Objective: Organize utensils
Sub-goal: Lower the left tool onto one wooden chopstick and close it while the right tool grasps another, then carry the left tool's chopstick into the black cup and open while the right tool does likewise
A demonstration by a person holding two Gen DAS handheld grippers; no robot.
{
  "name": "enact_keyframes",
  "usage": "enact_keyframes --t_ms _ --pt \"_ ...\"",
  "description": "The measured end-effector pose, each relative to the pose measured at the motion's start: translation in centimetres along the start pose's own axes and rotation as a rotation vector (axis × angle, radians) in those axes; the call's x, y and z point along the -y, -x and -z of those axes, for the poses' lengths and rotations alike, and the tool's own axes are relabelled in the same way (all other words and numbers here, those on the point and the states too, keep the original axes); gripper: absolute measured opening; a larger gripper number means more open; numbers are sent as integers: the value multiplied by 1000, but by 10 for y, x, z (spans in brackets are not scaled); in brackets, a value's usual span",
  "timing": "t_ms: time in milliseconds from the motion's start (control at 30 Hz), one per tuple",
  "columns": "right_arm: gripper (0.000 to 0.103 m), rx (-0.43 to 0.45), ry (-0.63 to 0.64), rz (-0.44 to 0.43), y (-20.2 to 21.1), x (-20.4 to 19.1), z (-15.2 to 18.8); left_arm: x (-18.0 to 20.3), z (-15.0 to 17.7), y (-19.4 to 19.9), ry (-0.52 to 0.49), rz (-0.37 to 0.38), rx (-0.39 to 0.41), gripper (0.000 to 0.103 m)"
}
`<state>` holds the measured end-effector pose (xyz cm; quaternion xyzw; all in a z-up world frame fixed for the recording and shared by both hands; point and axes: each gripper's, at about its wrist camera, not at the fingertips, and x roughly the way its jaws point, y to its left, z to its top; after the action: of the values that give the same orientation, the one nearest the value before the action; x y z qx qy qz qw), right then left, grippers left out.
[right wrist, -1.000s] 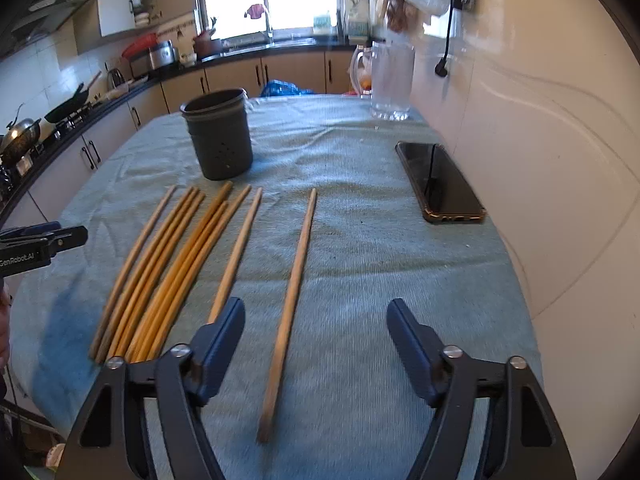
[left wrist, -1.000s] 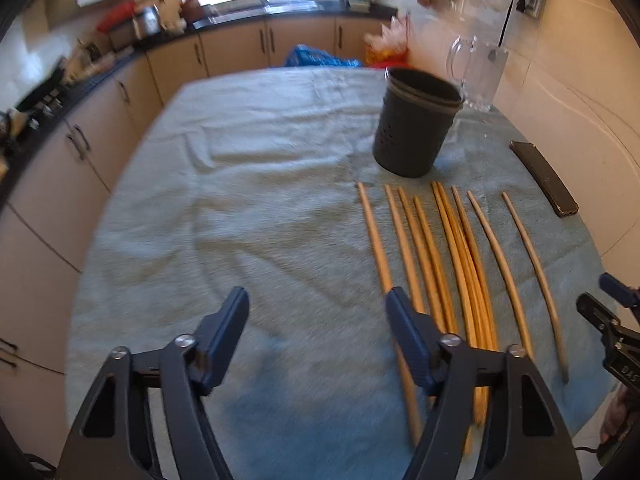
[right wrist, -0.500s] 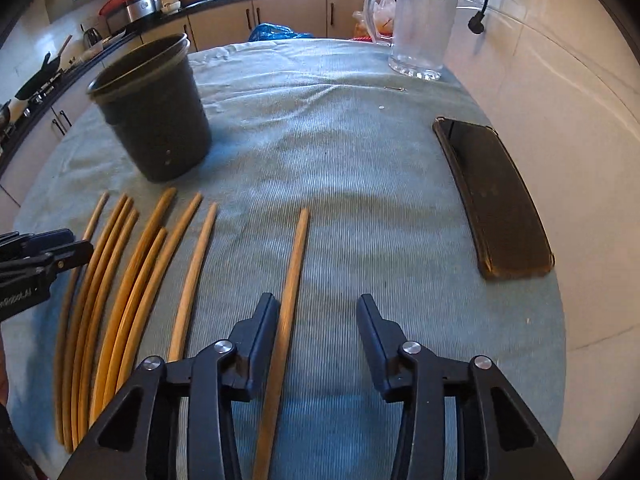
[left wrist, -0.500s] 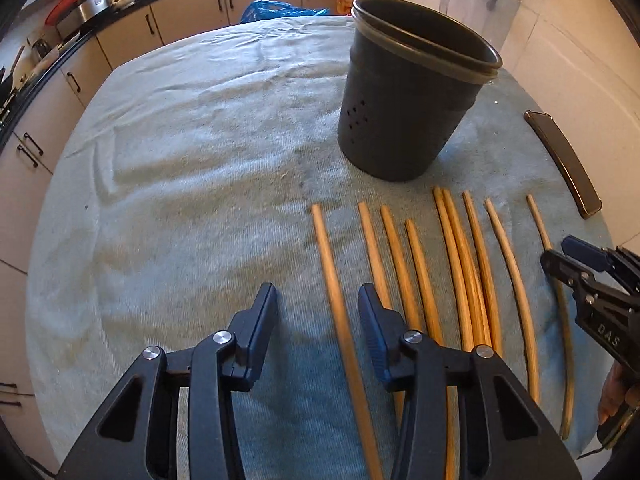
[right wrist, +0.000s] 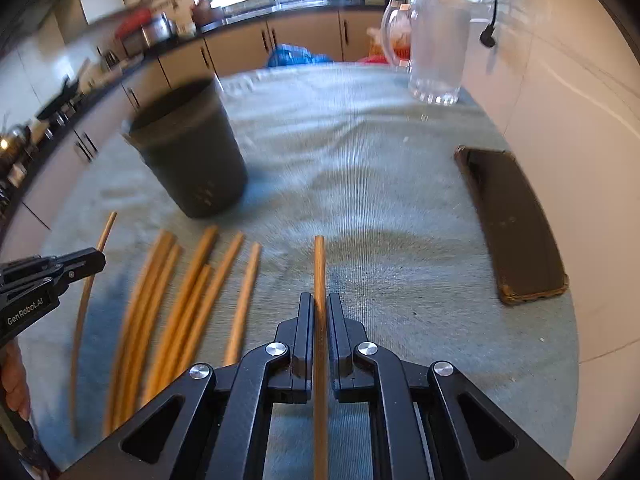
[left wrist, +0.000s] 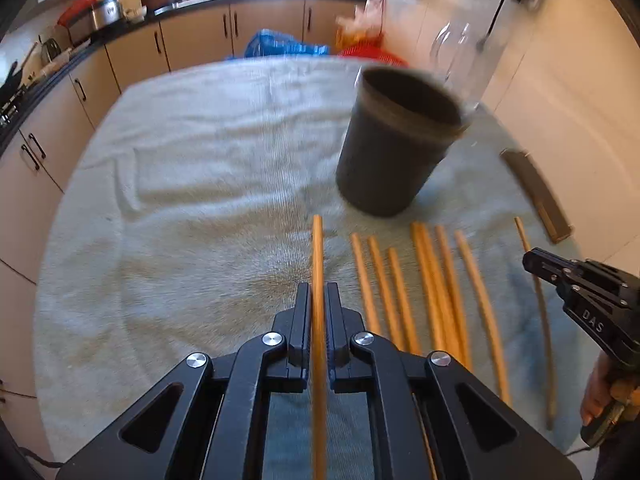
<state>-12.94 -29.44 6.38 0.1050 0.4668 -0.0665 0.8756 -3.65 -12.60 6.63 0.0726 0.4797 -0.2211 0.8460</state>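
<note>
Several wooden sticks point(left wrist: 440, 280) lie side by side on a grey-blue cloth point(left wrist: 200, 184) before a dark perforated utensil cup point(left wrist: 396, 148). My left gripper point(left wrist: 318, 290) is shut on the leftmost stick point(left wrist: 317, 248), which runs between its pads. My right gripper point(right wrist: 319, 300) is shut on the rightmost stick point(right wrist: 319, 264) in the same way. The cup point(right wrist: 188, 160) stands left of centre in the right wrist view, with the other sticks point(right wrist: 188, 292) below it. Each gripper shows at the edge of the other's view: the right one point(left wrist: 536, 262) and the left one point(right wrist: 92, 258).
A dark phone point(right wrist: 512, 224) lies on the cloth at the right, near the wall. A clear glass jug point(right wrist: 436, 52) stands at the far right corner. Kitchen cabinets point(left wrist: 192, 40) and a worktop run behind and to the left of the table.
Both grippers moved forward over the sticks and closed: the left onto the leftmost stick, the right onto the rightmost one. The cup looks nearer in both views.
</note>
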Motion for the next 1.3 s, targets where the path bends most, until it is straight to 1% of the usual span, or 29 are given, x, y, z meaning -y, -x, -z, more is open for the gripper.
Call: enact_keyframes --t_ms 67,167,233,333,533,667,733,800,1000,1167,1300 --pt "7 53 -12 -26 22 0 2 2 1 23 -6 14 42 6" --pt "7 134 -24 -53 55 0 4 7 5 62 -28 19 129 6" --pt "7 182 -25 -61 76 -2 7 9 11 86 -35 20 189 6" --pt "7 245 -27 -68 101 -4 7 9 19 117 -34 28 257 6" --pt "7 343 -41 -82 139 -7 5 18 27 157 -44 35 364 6" --pt "7 394 -37 -75 156 -8 -2 23 20 177 -39 61 425 6" --pt "7 409 -36 -76 162 -8 -11 26 8 188 -42 79 453 6" --pt "7 422 -34 -80 166 -10 -21 29 -6 196 -49 78 478 6" --pt "7 482 -36 -127 183 -19 -72 37 -58 214 -67 63 550 6" --pt "7 544 -69 -190 194 -29 -112 38 -109 212 -37 65 576 6" --pt "7 603 -92 -200 191 -42 -140 37 -141 199 -26 69 584 6"
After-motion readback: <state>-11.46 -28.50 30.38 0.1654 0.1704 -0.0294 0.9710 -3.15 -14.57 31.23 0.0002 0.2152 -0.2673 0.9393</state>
